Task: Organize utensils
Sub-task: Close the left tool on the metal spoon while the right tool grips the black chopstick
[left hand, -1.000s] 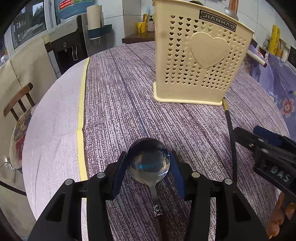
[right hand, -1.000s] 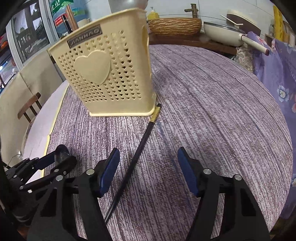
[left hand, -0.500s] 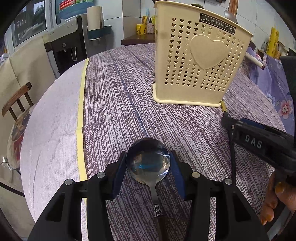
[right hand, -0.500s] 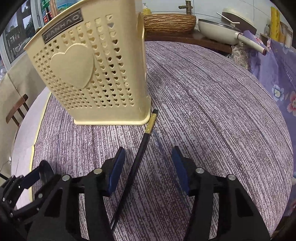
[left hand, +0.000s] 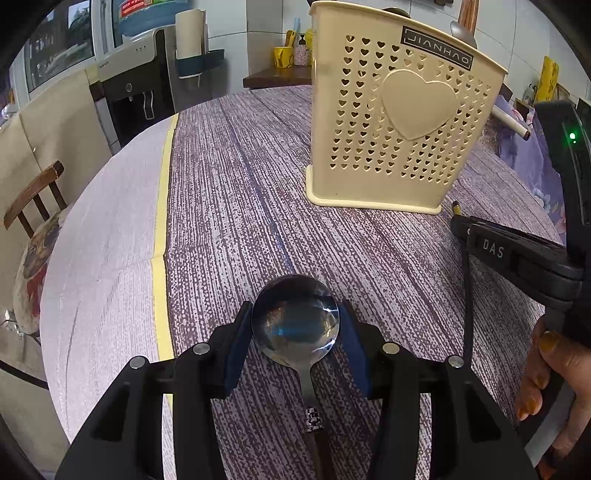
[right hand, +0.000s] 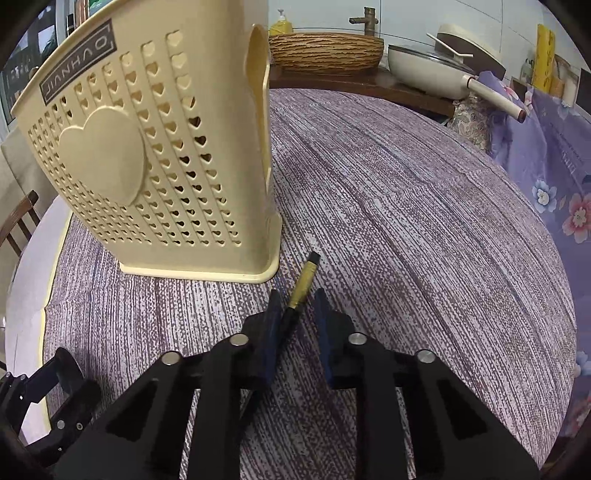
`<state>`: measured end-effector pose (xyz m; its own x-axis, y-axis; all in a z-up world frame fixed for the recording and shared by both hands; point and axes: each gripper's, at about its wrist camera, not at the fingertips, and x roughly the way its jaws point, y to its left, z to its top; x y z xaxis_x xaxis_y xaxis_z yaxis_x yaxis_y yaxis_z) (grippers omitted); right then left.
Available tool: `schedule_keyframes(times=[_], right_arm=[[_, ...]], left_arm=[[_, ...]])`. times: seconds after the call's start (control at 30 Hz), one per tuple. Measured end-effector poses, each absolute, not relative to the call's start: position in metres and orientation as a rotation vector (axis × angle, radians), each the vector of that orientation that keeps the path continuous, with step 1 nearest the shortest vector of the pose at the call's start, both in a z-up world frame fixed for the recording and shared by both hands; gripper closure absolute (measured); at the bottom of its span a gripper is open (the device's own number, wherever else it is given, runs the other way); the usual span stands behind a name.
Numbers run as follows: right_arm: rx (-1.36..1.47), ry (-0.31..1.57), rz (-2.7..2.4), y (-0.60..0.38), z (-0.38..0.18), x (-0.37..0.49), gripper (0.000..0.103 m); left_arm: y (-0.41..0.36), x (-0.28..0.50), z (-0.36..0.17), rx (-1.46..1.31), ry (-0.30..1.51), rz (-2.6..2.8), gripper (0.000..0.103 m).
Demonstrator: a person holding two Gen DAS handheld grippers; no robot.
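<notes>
A cream perforated utensil holder [left hand: 399, 122] with a heart on its front stands on the round table, also in the right wrist view [right hand: 147, 162]. My left gripper [left hand: 295, 328] is shut on the bowl of a steel spoon [left hand: 295, 321], whose handle runs back under the gripper. A black chopstick with a gold band [right hand: 303, 284] lies on the cloth beside the holder's right corner. My right gripper [right hand: 295, 321] straddles it, jaws narrowed around it with a small gap left on the right side. The right gripper shows at the right of the left wrist view [left hand: 517, 254].
The table wears a purple striped cloth [right hand: 424, 221] with a yellow edge band [left hand: 162, 206]. A wooden chair [left hand: 33, 195] stands at the left. A woven basket [right hand: 325, 50] and a pan [right hand: 432, 70] sit behind the table. A utensil [left hand: 461, 31] pokes up from the holder.
My right gripper has moved forward along the chopstick toward the holder and its jaws have narrowed around the gold-banded end. My left gripper has kept still with the spoon.
</notes>
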<state>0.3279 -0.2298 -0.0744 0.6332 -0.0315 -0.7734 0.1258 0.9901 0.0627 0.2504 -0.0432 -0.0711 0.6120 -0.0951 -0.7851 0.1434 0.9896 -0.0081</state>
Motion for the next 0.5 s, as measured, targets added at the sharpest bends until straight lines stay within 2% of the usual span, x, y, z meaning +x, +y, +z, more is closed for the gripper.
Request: schedule_keyframes(times=[0.27,0.5], right_arm=[[0.239,0.885,-0.001,-0.25,-0.077,0.327,0.094],[0.247,0.894,0.029,-0.251,-0.079,0.316,0.094]], left_arm=[[-0.044,0.249,-0.071,0.063,0.898,-0.137,0.056],[-0.05,0.246,-0.072,0.083,0.895,-0.152,0.056]])
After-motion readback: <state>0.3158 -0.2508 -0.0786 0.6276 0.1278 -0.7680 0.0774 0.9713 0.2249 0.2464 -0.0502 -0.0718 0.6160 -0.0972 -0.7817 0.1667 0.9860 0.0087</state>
